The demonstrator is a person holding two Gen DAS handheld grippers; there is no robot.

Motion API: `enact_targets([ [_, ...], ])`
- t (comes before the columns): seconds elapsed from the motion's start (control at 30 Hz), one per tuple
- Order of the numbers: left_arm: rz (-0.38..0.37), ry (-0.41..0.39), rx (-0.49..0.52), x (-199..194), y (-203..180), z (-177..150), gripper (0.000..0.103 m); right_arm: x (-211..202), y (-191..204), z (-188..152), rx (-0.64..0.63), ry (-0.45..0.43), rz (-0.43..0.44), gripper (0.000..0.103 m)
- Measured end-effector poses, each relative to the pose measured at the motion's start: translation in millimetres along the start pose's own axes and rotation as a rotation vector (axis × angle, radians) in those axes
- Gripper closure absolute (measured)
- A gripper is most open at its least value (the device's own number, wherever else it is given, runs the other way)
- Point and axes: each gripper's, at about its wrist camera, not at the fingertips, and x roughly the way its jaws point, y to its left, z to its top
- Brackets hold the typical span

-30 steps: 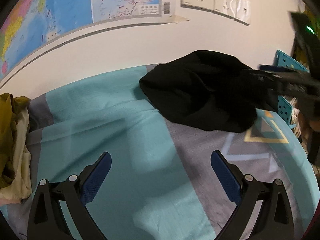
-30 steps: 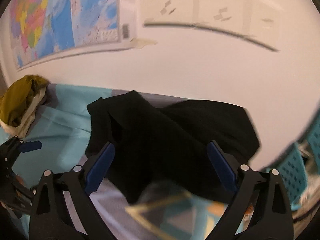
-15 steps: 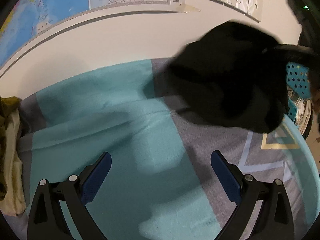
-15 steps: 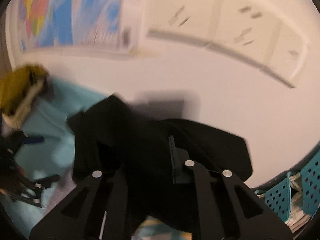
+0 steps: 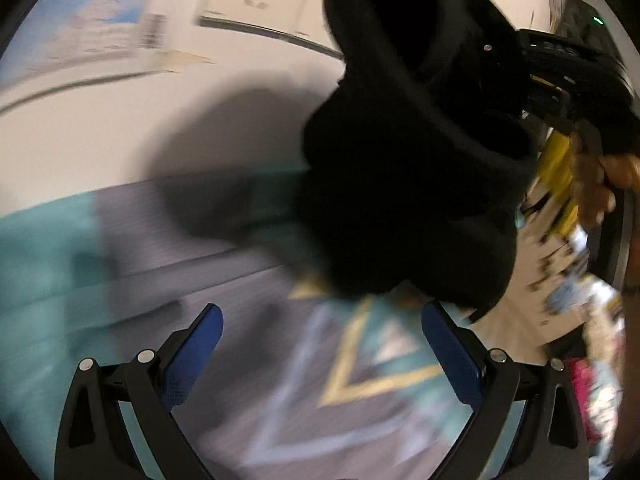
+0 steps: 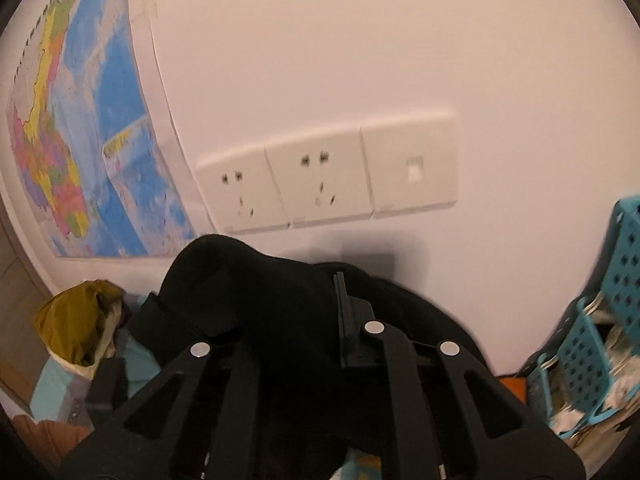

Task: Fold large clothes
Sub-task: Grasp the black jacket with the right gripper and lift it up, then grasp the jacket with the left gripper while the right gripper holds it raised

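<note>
Black garment (image 5: 400,184) lifted off bed (image 5: 360,380) since second ago, now hung at right. Right hand-held gripper (image 6: 316,320) clamped on it. Left hand-held gripper (image 5: 320,352) wide, empty. Spreading judged next.

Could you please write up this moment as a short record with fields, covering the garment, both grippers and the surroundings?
garment: black garment, bunched, lifted off the bed
right gripper: shut on the black garment
left gripper: open, empty, below the hanging garment
surface: teal and grey bedsheet
wall: map, sockets
other items: olive cloth, blue basket
</note>
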Motion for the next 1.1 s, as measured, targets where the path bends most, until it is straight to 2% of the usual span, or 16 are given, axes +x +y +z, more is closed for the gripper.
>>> enact_targets([
  [0.1, -0.078, -0.032, -0.056, 13.3, -11.6, 17.5, 0.007, -15.4, -1.5, 7.4, -0.012, -0.031, -0.008, 0.095],
  [0.17, -0.075, -0.023, -0.022, 26.2, -22.8, 30.8, 0.016, -30.5, -12.4, 10.7, 0.004, -0.061, -0.021, 0.095],
  [0.23, -0.107, 0.011, -0.034, 32.6, -24.1, 38.7, 0.034, -46.5, -20.1, 14.6, 0.019, -0.084, -0.028, 0.095],
  [0.27, -0.118, 0.018, -0.031, 29.8, -24.6, 39.7, 0.034, -52.6, -24.7, 16.0, 0.033, -0.091, -0.030, 0.095],
  [0.37, -0.154, -0.075, 0.069, 3.3, -36.3, 23.5, 0.027, -75.0, -29.3, 21.8, 0.035, -0.111, -0.055, 0.095],
  [0.47, -0.190, -0.096, 0.198, -16.0, -59.9, 2.2, 0.017, -89.6, -21.2, 27.0, 0.017, -0.133, -0.052, 0.095],
  [0.53, -0.159, -0.135, 0.313, -21.3, -83.2, -11.6, 0.007, -96.1, -17.4, 29.4, 0.020, -0.136, -0.034, 0.095],
  [0.6, -0.070, -0.152, 0.393, -14.7, -104.0, -14.1, 0.008, -104.9, -10.5, 28.8, -0.001, -0.142, -0.029, 0.095],
  [0.67, 0.010, -0.105, 0.363, 6.8, -106.9, 1.0, 0.042, -114.1, -10.2, 28.1, -0.006, -0.147, -0.032, 0.095],
  [0.7, 0.025, -0.093, 0.345, 12.8, -102.7, 7.8, 0.081, -121.9, -11.6, 27.4, -0.005, -0.152, -0.039, 0.095],
  [0.73, 0.024, -0.073, 0.298, 11.0, -90.2, 21.3, 0.098, -127.7, -13.3, 26.9, -0.003, -0.155, -0.043, 0.095],
  [0.77, 0.018, -0.079, 0.249, 4.4, -82.3, 31.3, 0.098, -138.9, -17.0, 27.5, -0.003, -0.164, -0.055, 0.095],
  [0.83, 0.072, -0.203, 0.212, -28.8, -66.9, 57.7, 0.099, -159.9, -22.7, 29.6, -0.015, -0.188, -0.088, 0.096],
  [0.93, 0.069, -0.237, 0.178, -63.1, -57.6, 98.2, 0.099, -200.9, -26.8, 38.8, -0.032, -0.239, -0.127, 0.096],
  [1.0, 0.097, -0.272, 0.186, -86.3, -60.6, 121.5, 0.099, -237.0, -17.9, 46.8, -0.071, -0.295, -0.147, 0.096],
  [1.1, 0.119, -0.378, 0.193, -141.3, -71.1, 142.1, 0.099, -286.3, -2.6, 58.3, -0.120, -0.370, -0.171, 0.096],
])
